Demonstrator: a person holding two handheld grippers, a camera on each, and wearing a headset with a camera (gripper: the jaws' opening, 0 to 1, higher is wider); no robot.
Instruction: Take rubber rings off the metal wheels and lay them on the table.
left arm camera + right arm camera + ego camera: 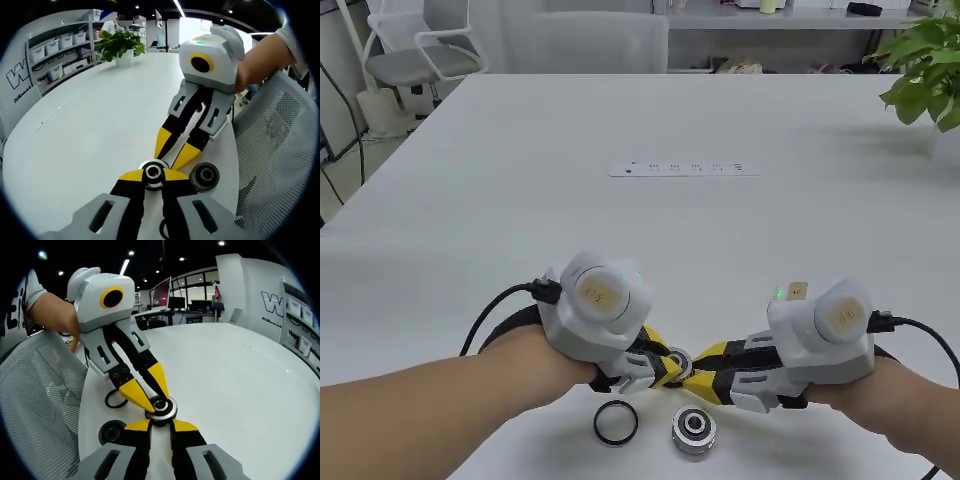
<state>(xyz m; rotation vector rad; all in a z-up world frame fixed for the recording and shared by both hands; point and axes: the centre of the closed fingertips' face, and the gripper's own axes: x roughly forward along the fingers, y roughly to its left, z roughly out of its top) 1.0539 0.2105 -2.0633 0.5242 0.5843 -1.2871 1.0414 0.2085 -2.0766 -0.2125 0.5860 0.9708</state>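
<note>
A small metal wheel (161,409) is found at the near edge of the table (650,230), between two grippers brought tip to tip from opposite sides. Whether it rests on the surface or is lifted just clear cannot be determined. The left gripper (153,176) is closed on the wheel, which is seated between its yellow tips. The right gripper (161,426) is presented with its tips narrowly apart at the wheel's rim, and it cannot be told whether anything is pinched there. The wheel is round and bright silver with a dark bore. A dark band is noted along its rim and is judged to be a rubber ring not yet removed. One loose ring (616,422), a thin black hoop, is laid flat on the table on the person's side of the grippers. A second wheel (694,428) is stood just beside it, apart from it. The wheel is judged rigid, dense for its size and smooth, so slippage under hard tips is to be expected. It is best clamped across its body, leaving the rim free. The ring is judged light, soft and elastic, and likely to cling to the metal. Hold is best taken at its outer edge, where a lip can be pinched and peeled outward. Damage is considered unlikely, but the ring may spring back or roll when released.
</note>
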